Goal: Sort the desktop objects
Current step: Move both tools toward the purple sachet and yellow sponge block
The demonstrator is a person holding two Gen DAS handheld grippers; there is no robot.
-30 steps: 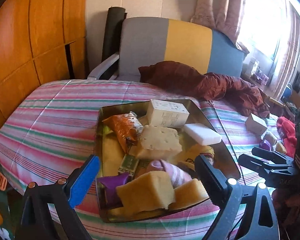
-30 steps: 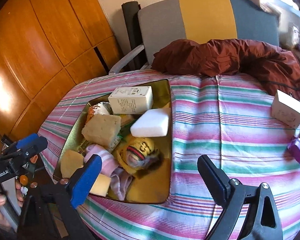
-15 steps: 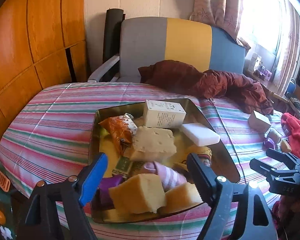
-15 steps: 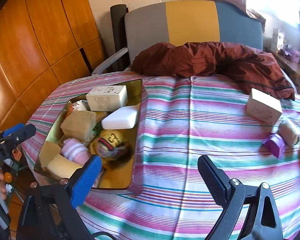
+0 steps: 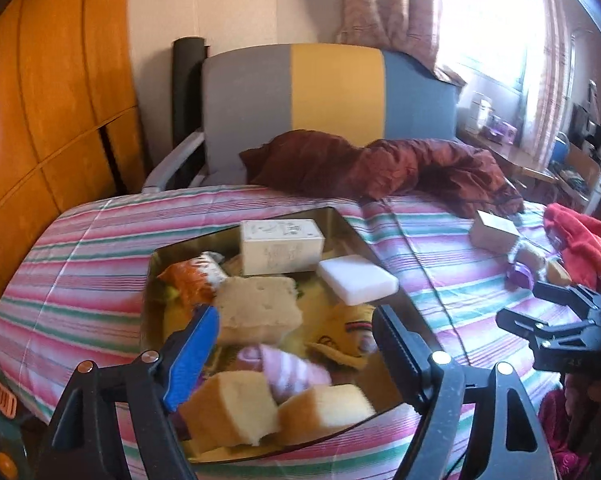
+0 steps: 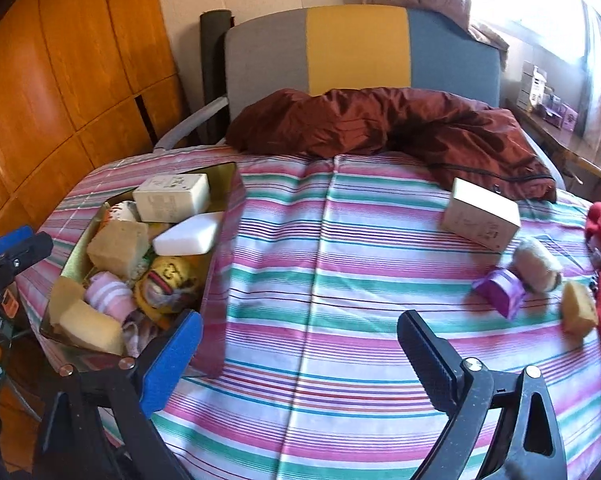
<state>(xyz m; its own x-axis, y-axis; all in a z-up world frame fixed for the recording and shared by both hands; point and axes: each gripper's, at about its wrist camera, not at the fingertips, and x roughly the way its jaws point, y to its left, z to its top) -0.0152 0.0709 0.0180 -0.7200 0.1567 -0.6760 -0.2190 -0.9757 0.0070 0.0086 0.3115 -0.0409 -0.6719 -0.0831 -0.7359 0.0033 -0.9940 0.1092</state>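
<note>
Right hand-held gripper (image 6: 296,356) empty, jaws spread; purple box (image 6: 500,292) ahead-right near bed's (image 6: 320,240) right edge, nearer than left's.

No text can be read with certainty. The cream box (image 5: 281,251) at the twelve o'clock end of the metal tray (image 5: 342,224) carries printed lines too small to make out, as does the second cream box (image 6: 481,219) lying on the striped cover (image 6: 320,300) toward two o'clock. The right gripper (image 5: 556,312) bears faint white digits on its body, illegible.
</note>
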